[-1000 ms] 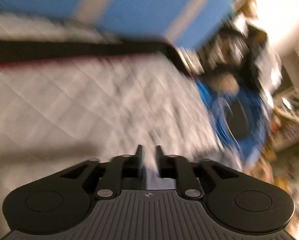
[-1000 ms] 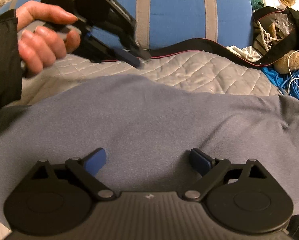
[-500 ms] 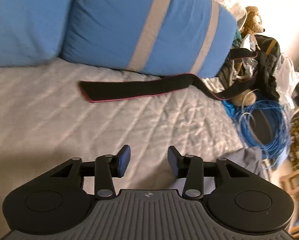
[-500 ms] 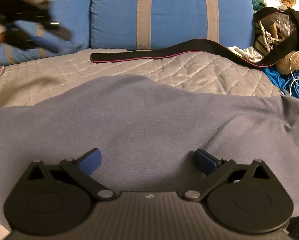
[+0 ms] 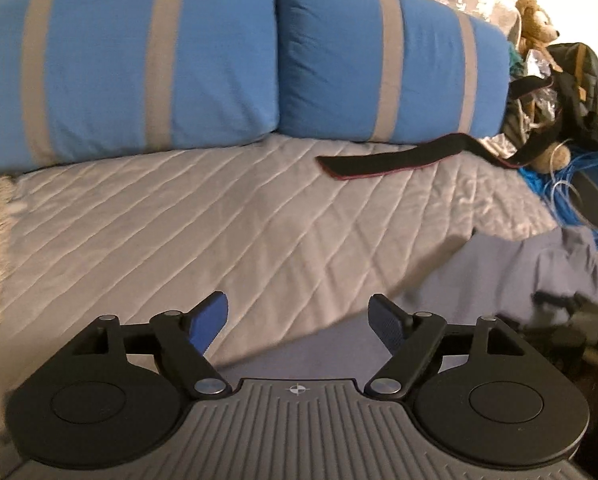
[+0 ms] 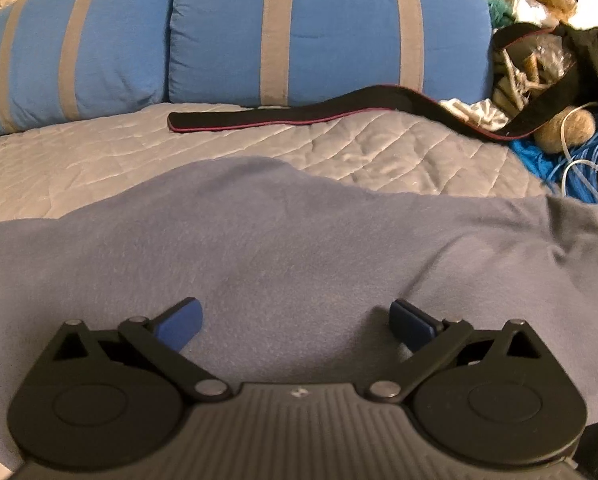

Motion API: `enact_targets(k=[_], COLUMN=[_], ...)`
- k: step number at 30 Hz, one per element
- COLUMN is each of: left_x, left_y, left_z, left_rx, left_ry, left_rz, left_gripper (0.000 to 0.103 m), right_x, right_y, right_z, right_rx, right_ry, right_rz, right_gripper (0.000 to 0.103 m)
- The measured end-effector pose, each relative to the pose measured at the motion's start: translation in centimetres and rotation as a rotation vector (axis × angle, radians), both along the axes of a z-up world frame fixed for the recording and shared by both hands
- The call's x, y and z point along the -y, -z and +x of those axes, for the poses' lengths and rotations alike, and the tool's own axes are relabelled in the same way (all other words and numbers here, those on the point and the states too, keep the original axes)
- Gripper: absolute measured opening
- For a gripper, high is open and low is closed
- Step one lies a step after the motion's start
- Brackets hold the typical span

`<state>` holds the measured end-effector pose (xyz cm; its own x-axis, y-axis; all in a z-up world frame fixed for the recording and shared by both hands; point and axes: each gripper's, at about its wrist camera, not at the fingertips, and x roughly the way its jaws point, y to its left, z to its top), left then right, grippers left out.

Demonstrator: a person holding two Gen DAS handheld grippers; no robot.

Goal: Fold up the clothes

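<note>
Garment on quilt — strap, pillows behind

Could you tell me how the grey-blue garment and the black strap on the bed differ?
The grey-blue garment is a broad, soft sheet spread near the front of the quilt; the black strap is a narrow band with a red edge. The garment lies close under the cameras; the strap lies farther back by the blue pillows. Both rest on the quilt, ungripped.
</note>
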<state>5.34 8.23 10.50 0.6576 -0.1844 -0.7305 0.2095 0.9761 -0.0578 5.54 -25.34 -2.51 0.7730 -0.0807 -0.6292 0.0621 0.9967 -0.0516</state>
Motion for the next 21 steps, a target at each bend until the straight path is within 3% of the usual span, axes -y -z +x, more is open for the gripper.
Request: enact_targets(k=[4,7,11,18,21], left_x=[-0.5,0.2,1.1,2.3,2.7], left_y=[0.3,0.6,1.0,2.4,3.6], left_z=[-3.6,-6.1,-8.4,-10.9,-11.8], left_rx=[0.038,0.081,0.131,0.198,0.214], left_ry=[0.061,0.12,0.164,0.195,0.198], left_rz=[0.114,0.239,0.319,0.377,0.412], left_gripper=[0.077,0.077,0.077,0.077,0.077], right_x=[-2.1,-4.1,-7.7,-13.9,-15.1], right_y=[-0.9,-1.8,-2.2,-0.6,0.6], right_z=[-1.3,-3.0,-6.1,-11.4,-11.7], right_rx=[0.075,0.125,0.166,0.282,0.307], right_ry=[-0.056,-0.151,-0.341,-0.654,-0.693], right_rz=[-0.075,-0.084,-0.162,-0.594,-0.741], right_gripper=[0.103,0.103,0.103,0.103,0.103])
